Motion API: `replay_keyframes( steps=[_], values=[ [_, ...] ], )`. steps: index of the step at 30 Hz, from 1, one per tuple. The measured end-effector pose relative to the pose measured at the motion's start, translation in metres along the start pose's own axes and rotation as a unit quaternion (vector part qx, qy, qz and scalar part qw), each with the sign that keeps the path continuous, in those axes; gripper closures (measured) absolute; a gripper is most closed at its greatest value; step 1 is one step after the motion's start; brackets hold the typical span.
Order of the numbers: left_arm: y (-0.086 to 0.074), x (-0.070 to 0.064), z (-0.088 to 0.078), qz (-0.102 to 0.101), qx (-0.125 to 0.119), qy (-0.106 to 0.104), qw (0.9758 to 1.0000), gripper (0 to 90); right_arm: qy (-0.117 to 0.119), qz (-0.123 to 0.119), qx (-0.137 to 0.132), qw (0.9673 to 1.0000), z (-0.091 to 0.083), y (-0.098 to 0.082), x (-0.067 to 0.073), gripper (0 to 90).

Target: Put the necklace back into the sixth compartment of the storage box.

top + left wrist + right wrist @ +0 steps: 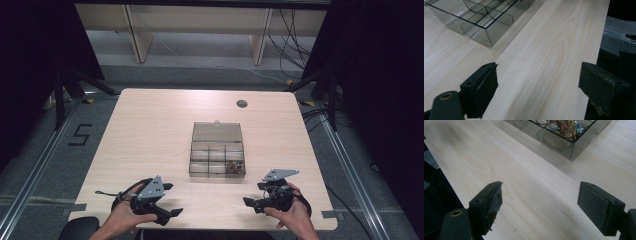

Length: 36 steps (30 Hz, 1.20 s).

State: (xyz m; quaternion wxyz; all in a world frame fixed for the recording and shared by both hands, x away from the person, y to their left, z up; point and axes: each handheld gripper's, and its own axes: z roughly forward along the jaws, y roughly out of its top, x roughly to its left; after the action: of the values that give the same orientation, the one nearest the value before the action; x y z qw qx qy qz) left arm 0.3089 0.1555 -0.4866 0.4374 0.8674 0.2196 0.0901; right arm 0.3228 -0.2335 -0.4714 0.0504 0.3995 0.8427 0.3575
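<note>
A clear smoky plastic compartment box (pixel 217 156) with its lid hinged open is sitting near the middle of the pale wooden bench (pixel 150 130), and a tangle of small coppery trinkets (pixel 233 167) is lying in its near right compartment (the other cells look bare). The left claw (pixel 168 199) is hovering over the bench's near edge, its jaws spread wide and gripping nothing. The right claw (pixel 255 195) is hanging likewise at the near right, jaws released and well apart from the box.
</note>
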Motion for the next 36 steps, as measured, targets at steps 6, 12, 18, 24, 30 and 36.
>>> replay_keyframes(
  steps=[6,12,18,24,30,36],
  values=[
    [0.0,0.0,0.0,0.001,-0.001,-0.003,1.0,15.1,0.003,0.0,0.004,1.0,-0.001,-0.003,0.0,20.4],
    [0.0,-0.001,0.0,-0.003,0.007,0.001,1.0,15.1,0.002,-0.004,-0.007,1.0,0.0,-0.006,0.004,16.6],
    [0.0,-0.001,0.001,-0.001,-0.002,-0.001,1.0,15.0,-0.001,0.001,-0.022,0.9998,0.003,-0.012,0.009,16.6],
    [-0.001,-0.003,0.003,-0.013,-0.001,-0.005,0.9999,15.1,-0.013,0.006,-0.026,0.9995,-0.001,-0.016,0.012,16.5],
    [-0.001,-0.001,0.002,0.003,0.004,-0.003,1.0,15.1,-0.016,0.014,-0.032,0.9993,-0.004,-0.023,0.012,16.5],
    [-0.001,-0.003,0.002,-0.005,0.008,-0.003,0.9999,15.1,-0.018,0.009,-0.025,0.9995,-0.005,-0.028,0.013,16.5]
  ],
)
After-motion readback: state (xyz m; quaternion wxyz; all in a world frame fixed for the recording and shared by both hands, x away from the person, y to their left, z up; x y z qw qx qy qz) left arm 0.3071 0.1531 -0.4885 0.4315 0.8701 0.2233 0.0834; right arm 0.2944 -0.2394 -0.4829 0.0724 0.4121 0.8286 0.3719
